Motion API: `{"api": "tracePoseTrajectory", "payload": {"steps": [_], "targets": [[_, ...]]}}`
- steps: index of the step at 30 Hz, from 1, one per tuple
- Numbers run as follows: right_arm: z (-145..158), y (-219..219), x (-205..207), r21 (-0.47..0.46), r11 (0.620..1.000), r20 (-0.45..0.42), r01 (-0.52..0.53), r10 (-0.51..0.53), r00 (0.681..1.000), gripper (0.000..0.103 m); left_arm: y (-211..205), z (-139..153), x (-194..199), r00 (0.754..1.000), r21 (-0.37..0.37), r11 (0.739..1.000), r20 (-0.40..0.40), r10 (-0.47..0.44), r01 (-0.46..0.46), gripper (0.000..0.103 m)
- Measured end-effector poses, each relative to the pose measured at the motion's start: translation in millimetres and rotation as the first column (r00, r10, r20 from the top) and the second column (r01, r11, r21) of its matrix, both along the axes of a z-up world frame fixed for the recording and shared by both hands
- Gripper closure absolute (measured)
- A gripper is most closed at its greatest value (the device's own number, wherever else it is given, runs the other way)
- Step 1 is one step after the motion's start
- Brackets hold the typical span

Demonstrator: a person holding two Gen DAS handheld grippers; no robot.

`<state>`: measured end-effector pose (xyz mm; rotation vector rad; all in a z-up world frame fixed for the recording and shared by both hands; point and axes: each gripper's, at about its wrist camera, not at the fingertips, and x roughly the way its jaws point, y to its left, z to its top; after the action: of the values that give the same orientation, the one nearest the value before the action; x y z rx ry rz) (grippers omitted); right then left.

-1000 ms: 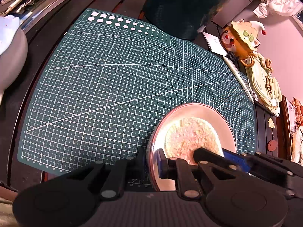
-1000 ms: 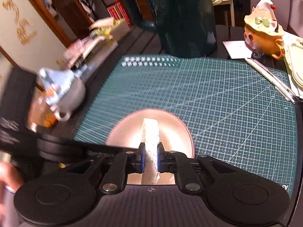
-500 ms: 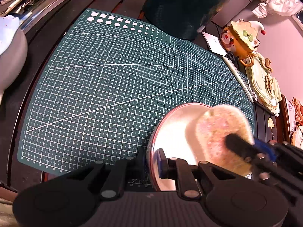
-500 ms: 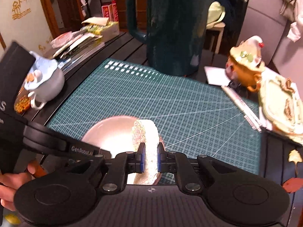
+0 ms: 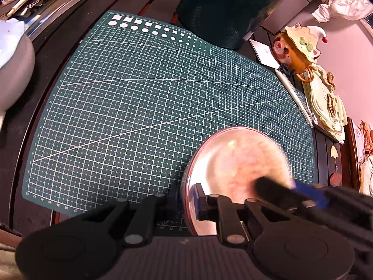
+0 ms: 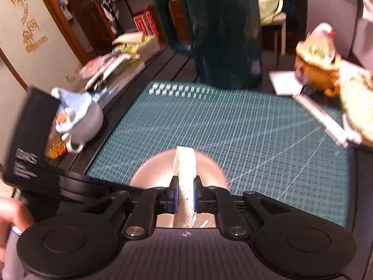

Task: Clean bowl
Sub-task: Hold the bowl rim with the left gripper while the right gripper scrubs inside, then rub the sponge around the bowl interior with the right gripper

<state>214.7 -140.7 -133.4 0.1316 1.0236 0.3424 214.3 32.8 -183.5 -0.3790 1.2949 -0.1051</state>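
Note:
A shiny metal bowl [image 5: 216, 163] stands on the near right part of a green cutting mat [image 5: 139, 93]. My left gripper [image 5: 186, 200] is shut on the bowl's near rim, one finger outside the wall and the blue pad inside. A pale yellow sponge [image 6: 185, 170] stands on edge inside the bowl [image 6: 151, 177], with my right gripper [image 6: 185, 196] shut on it. In the left wrist view the sponge [image 5: 251, 161] is a blur against the bowl's right inner side, and the right gripper [image 5: 291, 191] comes in from the right.
A tall dark green jug [image 6: 221, 35] stands just behind the mat. A grey-blue lidded pot [image 6: 77, 121] sits left of the mat. An orange figurine pot [image 5: 296, 46], a pen [image 5: 293, 93] and a decorated dish [image 5: 326, 107] lie to the right. A hand [image 6: 9, 212] shows at the lower left.
The sponge swept from the bowl's middle to its right side and is now blurred in motion there. The right wrist view swung with it. Left gripper and bowl kept still.

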Motion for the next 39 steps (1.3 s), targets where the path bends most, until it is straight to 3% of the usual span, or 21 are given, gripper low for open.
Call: {"api": "tracePoseTrajectory", "payload": {"steps": [8, 15, 21, 26, 30, 32, 36, 39], "targets": [[-11.9, 6.6, -1.5, -0.112, 0.994, -0.007, 0.014, -0.015, 1.0, 0.092, 3.4, -3.3, -0.3, 1.0, -0.005, 1.0, 0.0, 0.0, 0.0, 0.089], [19.3, -4.0, -11.0, -0.185, 0.981, 0.114, 0.052, -0.031, 0.993, 0.092, 3.5, -1.8, -0.7, 1.0, -0.005, 1.0, 0.0, 0.001, -0.001, 0.089], [39.6, -26.0, -12.2, -0.043, 0.996, 0.135, 0.075, -0.069, 0.988, 0.092, 3.7, -3.0, -1.3, 1.0, -0.002, 1.0, 0.0, 0.002, -0.002, 0.089], [23.9, -17.9, -5.1, 0.04, 0.999, 0.063, 0.034, -0.036, 0.997, 0.092, 3.3, -2.5, -2.2, 1.0, -0.002, 1.0, -0.001, 0.003, -0.003, 0.089], [2.0, -3.9, 0.6, 0.056, 0.998, -0.003, 0.003, -0.003, 1.0, 0.092, 5.2, -3.6, -1.3, 1.0, -0.012, 1.0, -0.007, 0.01, -0.01, 0.088], [-5.2, 0.9, 1.5, 0.024, 1.0, -0.015, 0.002, -0.002, 1.0, 0.092, 4.2, -3.5, -1.2, 1.0, -0.008, 1.0, -0.005, 0.008, -0.008, 0.088], [-15.2, 10.0, -0.7, -0.132, 0.991, 0.005, 0.006, -0.005, 1.0, 0.092, 2.1, -3.0, -1.7, 1.0, 0.002, 1.0, 0.0, 0.001, -0.001, 0.088], [-11.1, 10.8, -2.3, -0.163, 0.987, 0.022, 0.009, -0.006, 1.0, 0.092, 3.5, -3.5, -1.8, 1.0, -0.005, 1.0, -0.003, 0.005, -0.005, 0.088]]}}
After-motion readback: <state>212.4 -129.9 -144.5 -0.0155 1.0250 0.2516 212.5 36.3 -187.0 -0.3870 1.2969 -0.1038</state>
